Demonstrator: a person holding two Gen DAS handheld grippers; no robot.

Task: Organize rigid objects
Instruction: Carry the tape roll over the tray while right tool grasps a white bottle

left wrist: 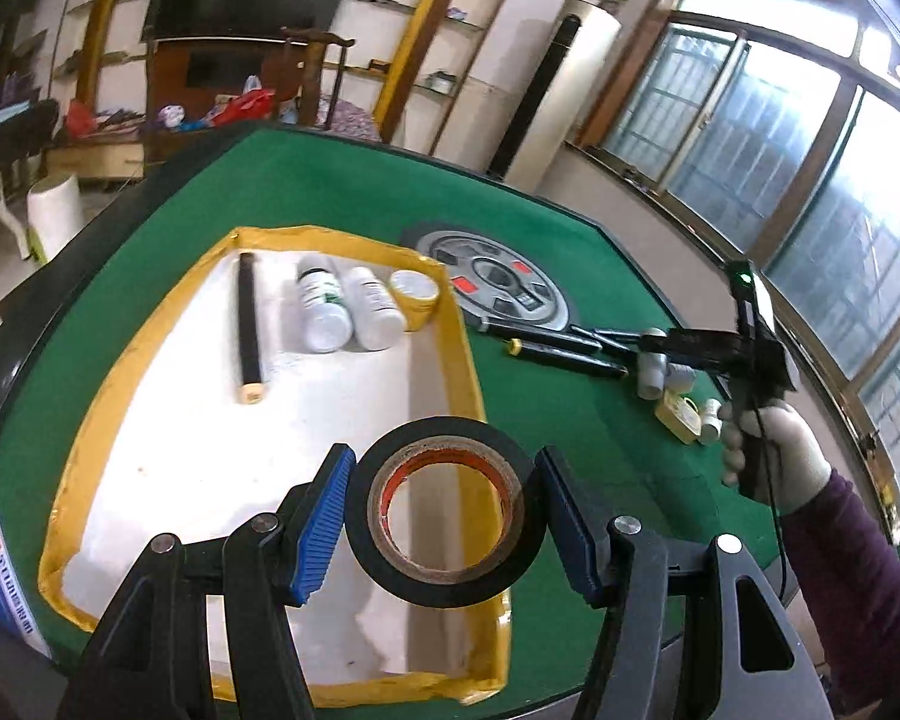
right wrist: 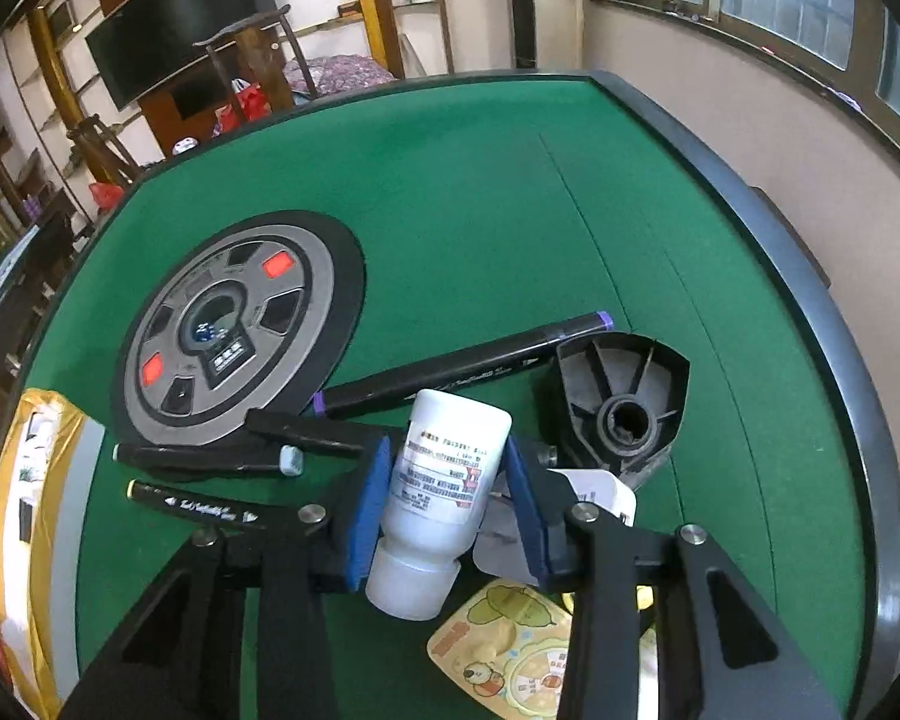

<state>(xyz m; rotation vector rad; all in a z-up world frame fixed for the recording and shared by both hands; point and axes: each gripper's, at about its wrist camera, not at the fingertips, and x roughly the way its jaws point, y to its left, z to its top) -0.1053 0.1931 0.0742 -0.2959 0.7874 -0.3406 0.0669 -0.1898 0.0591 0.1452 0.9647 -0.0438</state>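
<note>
My left gripper (left wrist: 444, 510) is shut on a black tape roll (left wrist: 444, 576), holding it upright over the right part of the white tray (left wrist: 168, 480) with its yellow taped rim. In the tray lie a black rod (left wrist: 249, 330), two white bottles (left wrist: 321, 306) and a yellow tape roll (left wrist: 414, 294). My right gripper (right wrist: 447, 504) is shut on a white bottle (right wrist: 438, 480), cap towards the camera, just above the green table. The right gripper also shows in the left wrist view (left wrist: 678, 354), to the right of the tray.
Black markers (right wrist: 468, 360) (right wrist: 198, 507) lie on the green felt table (right wrist: 510, 210) beside a round grey control panel (right wrist: 234, 330). A black plastic part (right wrist: 624, 402) and a yellow cartoon card (right wrist: 510, 654) lie near the right gripper. Small white parts (left wrist: 711, 420) lie there too.
</note>
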